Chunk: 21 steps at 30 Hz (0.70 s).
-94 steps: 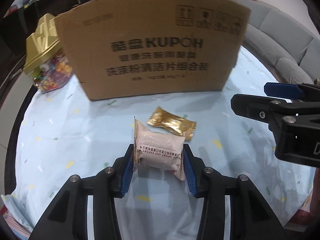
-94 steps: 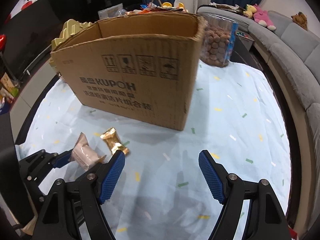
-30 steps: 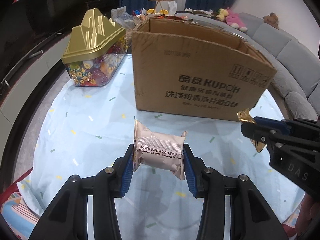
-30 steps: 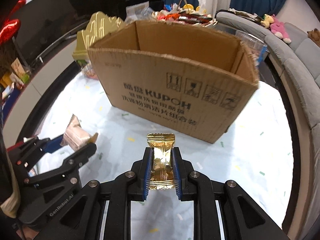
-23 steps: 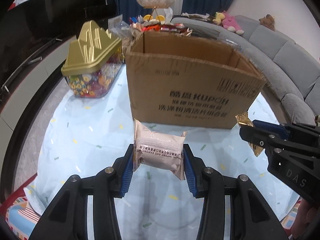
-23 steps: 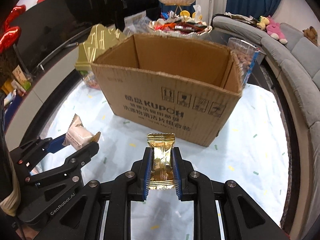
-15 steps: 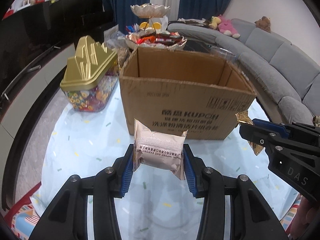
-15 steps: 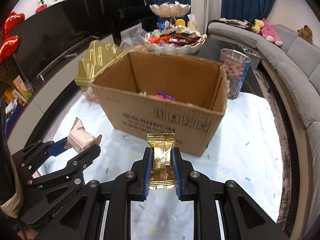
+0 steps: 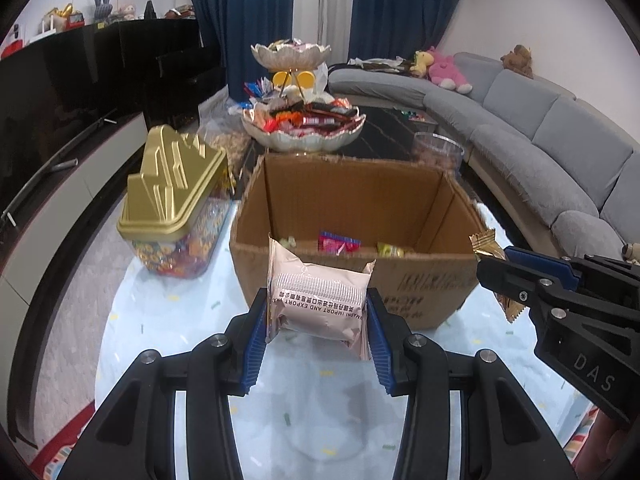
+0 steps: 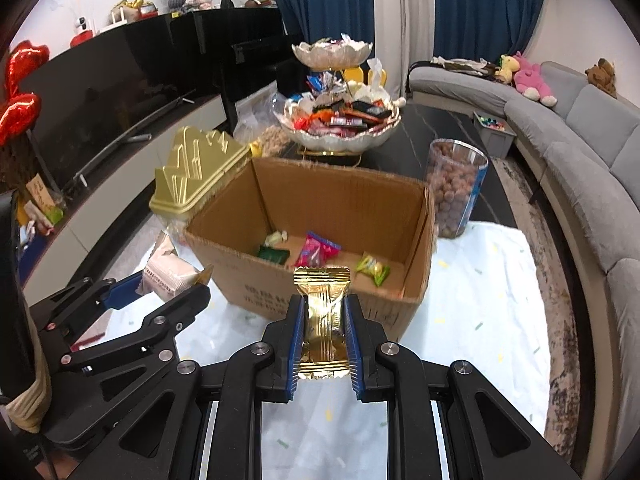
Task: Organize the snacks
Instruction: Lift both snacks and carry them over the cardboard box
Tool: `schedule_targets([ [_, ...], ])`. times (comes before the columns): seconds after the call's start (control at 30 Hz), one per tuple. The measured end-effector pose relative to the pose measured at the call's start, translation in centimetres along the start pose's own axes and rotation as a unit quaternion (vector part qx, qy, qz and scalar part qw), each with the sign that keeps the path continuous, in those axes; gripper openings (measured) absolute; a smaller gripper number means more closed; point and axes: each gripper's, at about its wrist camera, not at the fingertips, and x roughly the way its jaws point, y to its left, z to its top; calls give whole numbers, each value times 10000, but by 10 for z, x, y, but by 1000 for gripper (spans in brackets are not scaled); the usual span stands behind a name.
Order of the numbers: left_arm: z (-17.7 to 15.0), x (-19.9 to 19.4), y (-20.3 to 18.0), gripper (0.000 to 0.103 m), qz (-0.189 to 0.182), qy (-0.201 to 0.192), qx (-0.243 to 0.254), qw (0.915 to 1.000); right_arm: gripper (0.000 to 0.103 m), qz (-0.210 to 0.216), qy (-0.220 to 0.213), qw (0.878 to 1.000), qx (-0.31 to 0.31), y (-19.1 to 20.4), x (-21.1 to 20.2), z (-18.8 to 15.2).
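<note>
My left gripper point(image 9: 317, 312) is shut on a pale pink snack packet point(image 9: 318, 304), held in the air just in front of the open cardboard box point(image 9: 352, 280). My right gripper point(image 10: 322, 322) is shut on a gold-wrapped candy point(image 10: 322, 316), also raised before the box point(image 10: 248, 280). Several wrapped snacks lie on the box floor, among them a pink one point(image 10: 318, 250). In the left wrist view the right gripper point(image 9: 494, 268) shows at the right edge with the gold candy point(image 9: 484, 242). The right wrist view shows the left gripper point(image 10: 160, 284) with the pink packet point(image 10: 170, 274) at lower left.
A candy jar with a gold lid point(image 9: 176, 200) stands left of the box. Behind the box is a tiered bowl of sweets point(image 9: 302, 120), and a clear tub of round snacks point(image 10: 456, 188) at its right. The table wears a light blue cloth point(image 10: 492, 300). A grey sofa point(image 9: 560, 152) curves along the right.
Both grippers have risen with their snacks still held. The box's inside, hidden a second ago, now shows with wrapped snacks on its floor.
</note>
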Motion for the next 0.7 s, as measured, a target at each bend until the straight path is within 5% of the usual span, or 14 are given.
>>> schedule_targets([
  [0.7, 51, 13, 4, 45, -99, -195, 127, 9997, 21, -98, -377, 9992, 22, -6, -2, 48],
])
